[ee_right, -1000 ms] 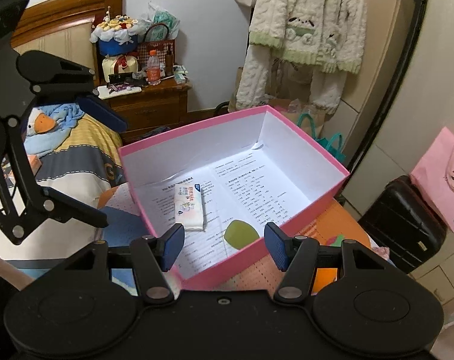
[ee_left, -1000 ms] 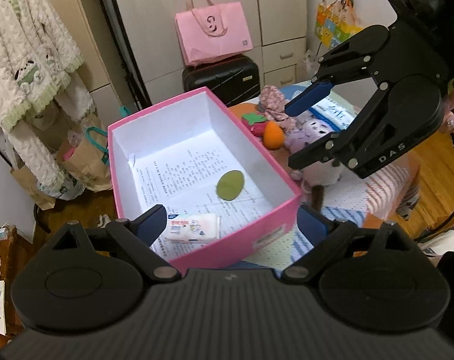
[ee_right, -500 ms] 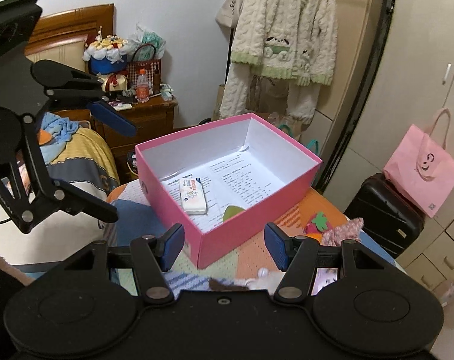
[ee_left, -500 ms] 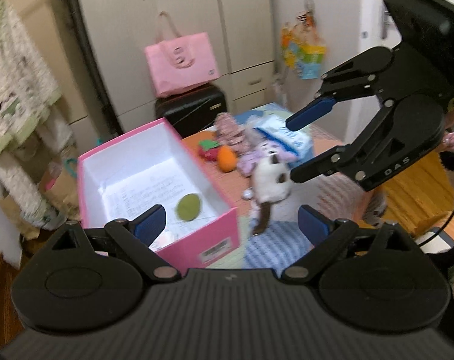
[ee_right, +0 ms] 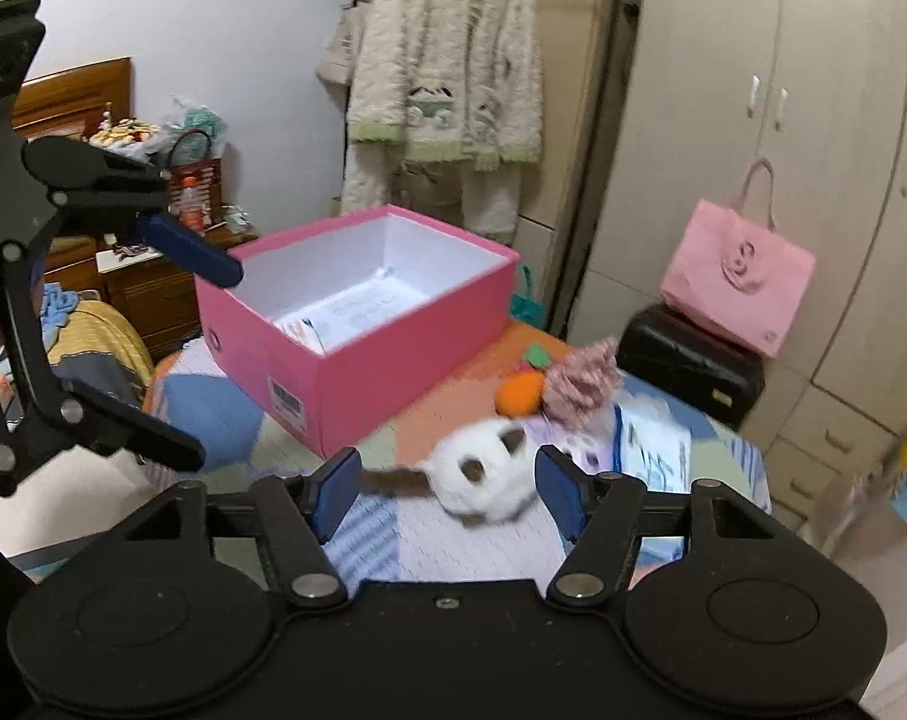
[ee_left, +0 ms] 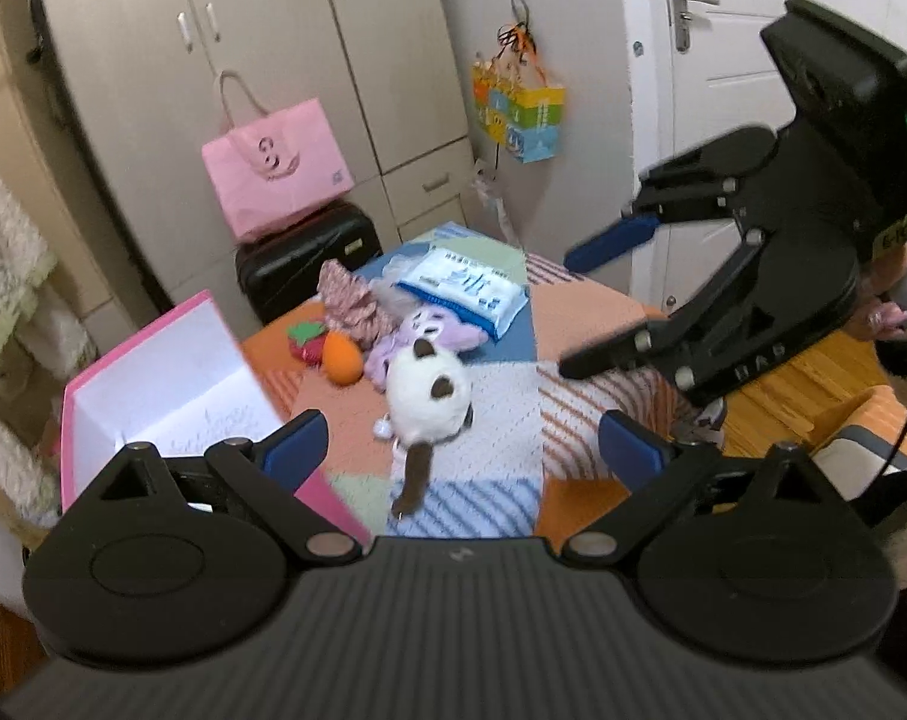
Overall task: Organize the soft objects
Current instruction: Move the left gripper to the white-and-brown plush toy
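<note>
A white plush cat (ee_left: 429,396) with brown ears and tail lies on the patchwork table cover. Behind it sit a purple plush (ee_left: 417,333), an orange plush carrot (ee_left: 341,357), a red plush strawberry (ee_left: 306,347), a pink knitted cloth (ee_left: 351,303) and a tissue pack (ee_left: 462,288). The open pink box (ee_left: 93,396) stands to the left. My left gripper (ee_left: 462,450) is open and empty, short of the cat. My right gripper (ee_right: 447,489) hovers over the white cat (ee_right: 483,474). Its jaws are opening and its pads touch nothing. The pink box (ee_right: 357,372) holds a tissue packet and printed paper.
A pink bag (ee_left: 273,174) rests on a black suitcase (ee_left: 309,264) against the wardrobe behind the table. A fluffy garment (ee_right: 441,60) hangs by the box. A nightstand (ee_right: 153,294) and a bed stand to the left, and a white door (ee_left: 693,90) is at the right.
Both grippers have swung away from above the pink box toward the pile of soft toys. The box now lies off to the side, and the white cat is in front of both grippers.
</note>
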The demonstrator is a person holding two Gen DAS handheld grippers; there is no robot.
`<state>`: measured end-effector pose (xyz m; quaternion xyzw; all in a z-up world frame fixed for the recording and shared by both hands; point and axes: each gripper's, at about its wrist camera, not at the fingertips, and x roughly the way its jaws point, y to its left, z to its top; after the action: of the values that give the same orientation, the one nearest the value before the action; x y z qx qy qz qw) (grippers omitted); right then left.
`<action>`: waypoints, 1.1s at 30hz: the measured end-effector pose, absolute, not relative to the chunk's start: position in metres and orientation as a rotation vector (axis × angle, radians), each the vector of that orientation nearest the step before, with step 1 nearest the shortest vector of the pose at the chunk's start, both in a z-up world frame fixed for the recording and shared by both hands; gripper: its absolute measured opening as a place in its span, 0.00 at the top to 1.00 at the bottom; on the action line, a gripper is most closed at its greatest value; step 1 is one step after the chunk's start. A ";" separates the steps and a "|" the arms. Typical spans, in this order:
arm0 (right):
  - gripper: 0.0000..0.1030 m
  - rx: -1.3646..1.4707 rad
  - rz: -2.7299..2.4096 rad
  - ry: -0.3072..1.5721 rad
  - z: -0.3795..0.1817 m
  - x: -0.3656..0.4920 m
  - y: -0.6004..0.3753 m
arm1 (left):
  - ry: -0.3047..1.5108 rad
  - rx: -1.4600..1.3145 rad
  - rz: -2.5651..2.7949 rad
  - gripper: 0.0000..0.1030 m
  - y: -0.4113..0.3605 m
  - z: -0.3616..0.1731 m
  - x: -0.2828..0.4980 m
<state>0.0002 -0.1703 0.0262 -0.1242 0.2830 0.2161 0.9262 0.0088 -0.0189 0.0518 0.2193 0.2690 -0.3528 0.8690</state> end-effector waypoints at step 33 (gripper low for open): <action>0.16 -0.078 0.484 0.552 -0.121 0.093 -0.187 | 0.707 0.434 -0.609 0.09 -0.110 -0.051 0.140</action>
<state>0.0931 -0.1873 -0.1212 -0.0379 0.2700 0.2365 0.9326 0.1395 -0.1099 -0.0515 0.2074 0.3379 -0.2913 0.8706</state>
